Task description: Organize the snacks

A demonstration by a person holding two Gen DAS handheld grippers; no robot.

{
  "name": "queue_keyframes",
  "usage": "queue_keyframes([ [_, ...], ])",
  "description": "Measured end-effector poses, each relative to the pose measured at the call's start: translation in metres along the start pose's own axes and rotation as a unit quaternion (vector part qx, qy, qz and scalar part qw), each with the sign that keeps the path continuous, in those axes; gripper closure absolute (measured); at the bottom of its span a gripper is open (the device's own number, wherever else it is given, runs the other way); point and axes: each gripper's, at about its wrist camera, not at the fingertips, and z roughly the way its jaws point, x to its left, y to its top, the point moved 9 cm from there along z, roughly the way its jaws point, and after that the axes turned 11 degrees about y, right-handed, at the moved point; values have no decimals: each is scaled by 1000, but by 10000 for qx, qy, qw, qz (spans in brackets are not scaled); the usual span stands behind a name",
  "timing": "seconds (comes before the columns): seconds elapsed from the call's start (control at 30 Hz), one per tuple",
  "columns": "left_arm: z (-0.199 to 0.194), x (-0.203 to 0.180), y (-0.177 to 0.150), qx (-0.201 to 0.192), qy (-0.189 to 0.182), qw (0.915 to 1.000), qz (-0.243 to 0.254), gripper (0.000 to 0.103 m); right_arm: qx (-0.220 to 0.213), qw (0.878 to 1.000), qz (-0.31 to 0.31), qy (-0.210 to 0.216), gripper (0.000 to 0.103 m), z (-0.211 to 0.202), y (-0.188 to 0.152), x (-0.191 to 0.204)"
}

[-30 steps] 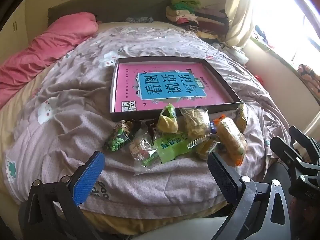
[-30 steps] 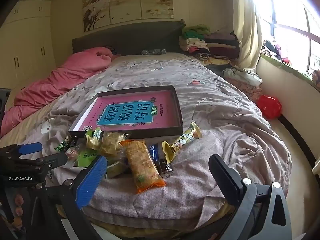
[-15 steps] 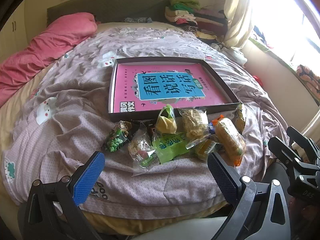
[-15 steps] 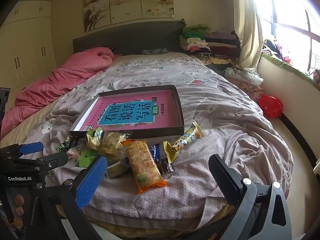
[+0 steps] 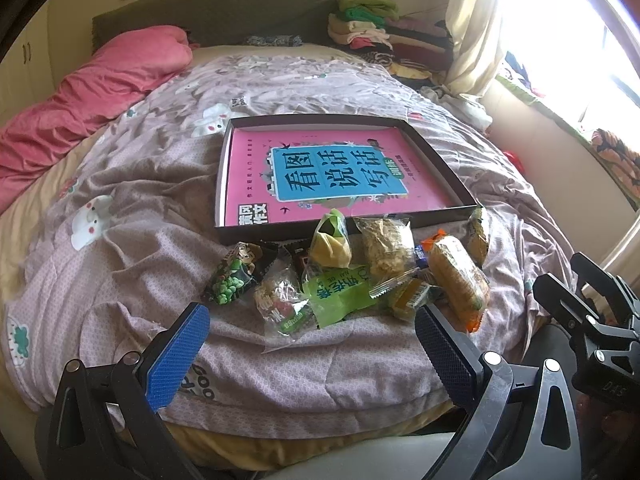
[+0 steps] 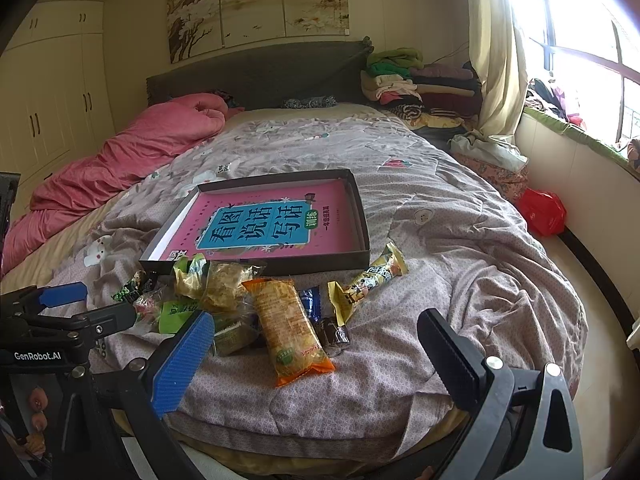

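The quilt [image 6: 440,240] was soft, matt cloth, creased and printed with small dots, and the pink duvet [image 6: 132,156] beside it was a smoother cloth with a faint sheen. The shallow tray [image 6: 256,268] looked like dark matt cardboard, and the pink book cover [image 6: 272,224] inside it was smooth, lightly glossy paper. The snack packets [image 5: 352,276] were thin crinkled plastic film, glossy and partly clear; the orange packet [image 6: 288,328] shone where light struck it. Each gripper's frame was hard black plastic with bright metal screw heads, and the left gripper's blue pad [image 5: 176,356] had a rough, knurled rubbery face. The red bag [image 6: 542,212] was shiny plastic.
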Motion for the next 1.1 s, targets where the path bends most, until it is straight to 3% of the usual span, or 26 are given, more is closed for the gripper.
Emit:
queue_keyframes([
  [1.1, 0, -5, -2, 21, -15, 10000, -43, 1, -6, 9999, 110, 81, 0, 3, 0, -3],
])
